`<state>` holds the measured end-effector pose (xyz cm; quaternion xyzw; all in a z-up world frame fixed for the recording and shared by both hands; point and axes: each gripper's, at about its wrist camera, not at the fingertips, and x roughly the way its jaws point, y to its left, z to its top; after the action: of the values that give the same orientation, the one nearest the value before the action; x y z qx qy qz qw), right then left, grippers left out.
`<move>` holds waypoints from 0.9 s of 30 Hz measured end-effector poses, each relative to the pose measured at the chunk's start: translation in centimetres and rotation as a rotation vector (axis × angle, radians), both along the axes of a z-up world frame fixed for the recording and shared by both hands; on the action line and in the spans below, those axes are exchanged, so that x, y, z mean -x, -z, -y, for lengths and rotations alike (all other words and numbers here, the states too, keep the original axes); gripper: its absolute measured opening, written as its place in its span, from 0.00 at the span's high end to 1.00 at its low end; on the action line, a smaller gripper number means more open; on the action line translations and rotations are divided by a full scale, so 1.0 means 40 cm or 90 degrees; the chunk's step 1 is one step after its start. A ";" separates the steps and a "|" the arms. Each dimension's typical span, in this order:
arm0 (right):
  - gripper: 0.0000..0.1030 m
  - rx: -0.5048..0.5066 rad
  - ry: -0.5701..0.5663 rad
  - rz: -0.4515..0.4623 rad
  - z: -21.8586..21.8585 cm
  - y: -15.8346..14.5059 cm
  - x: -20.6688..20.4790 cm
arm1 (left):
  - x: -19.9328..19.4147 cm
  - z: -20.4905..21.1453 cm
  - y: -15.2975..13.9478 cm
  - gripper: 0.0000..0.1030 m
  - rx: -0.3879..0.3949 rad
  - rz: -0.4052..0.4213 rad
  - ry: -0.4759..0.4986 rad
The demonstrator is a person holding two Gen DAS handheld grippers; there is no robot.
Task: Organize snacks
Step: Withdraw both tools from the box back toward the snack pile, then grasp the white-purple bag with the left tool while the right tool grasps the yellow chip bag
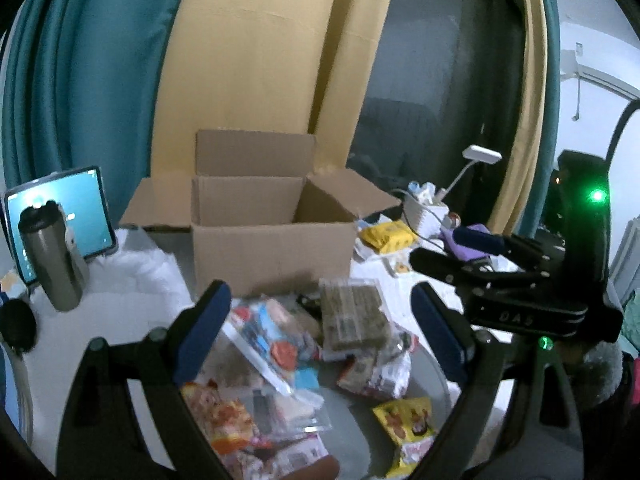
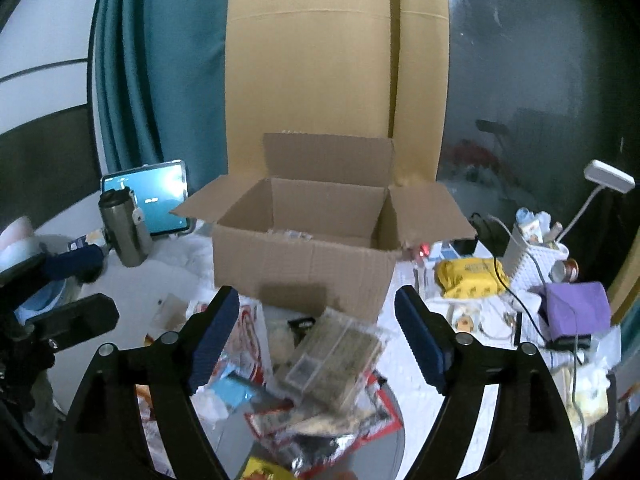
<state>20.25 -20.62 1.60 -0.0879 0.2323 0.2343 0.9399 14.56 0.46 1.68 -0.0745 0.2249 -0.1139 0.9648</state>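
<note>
From the left wrist view, we saw the left gripper point(image 1: 320, 332) tilted downward over a heap of snack packets point(image 1: 304, 360) on the white table point(image 1: 120, 320). Its blue-padded jaws stood wide apart with nothing pressed between them; the packets lay below and beyond the pads. A clear pack of brown bars point(image 1: 352, 316) sat on top of the heap, and a yellow packet point(image 1: 408, 420) lay apart at the lower right. Behind the heap stood the open cardboard box point(image 1: 272, 240), flaps up. To the right, the right gripper point(image 1: 452, 254) reached in level beside ours, its blue pad tip above its black finger. A steel tumbler point(image 1: 52, 256) stood at the left in front of a lit tablet point(image 1: 60, 216).

From the right wrist view, we found the right gripper point(image 2: 316, 340) also angled down toward the same heap, jaws spread and empty. The pack of brown bars point(image 2: 336, 356) lay between and beneath the pads, untouched by either. The cardboard box point(image 2: 304, 264) stood just behind it. The left gripper point(image 2: 76, 284) showed at the left edge, near the tumbler point(image 2: 124, 232).
</note>
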 end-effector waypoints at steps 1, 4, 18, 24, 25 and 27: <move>0.20 -0.002 0.002 -0.002 0.005 0.005 0.013 | 0.010 0.001 0.005 0.10 0.000 -0.002 0.000; 0.20 -0.005 0.008 -0.005 0.016 0.014 0.046 | 0.034 0.003 0.018 0.10 0.002 -0.009 0.001; 0.19 -0.002 0.020 -0.040 0.052 0.091 0.162 | 0.122 0.021 0.133 0.10 -0.008 -0.081 -0.013; 0.19 0.002 0.030 -0.083 0.065 0.158 0.176 | 0.134 0.015 0.199 0.10 -0.011 -0.131 -0.023; 0.19 0.002 0.031 -0.091 0.067 0.170 0.177 | 0.136 0.013 0.212 0.10 -0.009 -0.141 -0.027; 0.19 0.003 0.033 -0.108 0.070 0.194 0.180 | 0.137 0.009 0.231 0.10 -0.009 -0.155 -0.030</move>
<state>13.07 -23.41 -6.17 -0.0638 0.3140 0.2158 0.9223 9.08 0.11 -7.54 -0.0860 0.3397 -0.0793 0.9332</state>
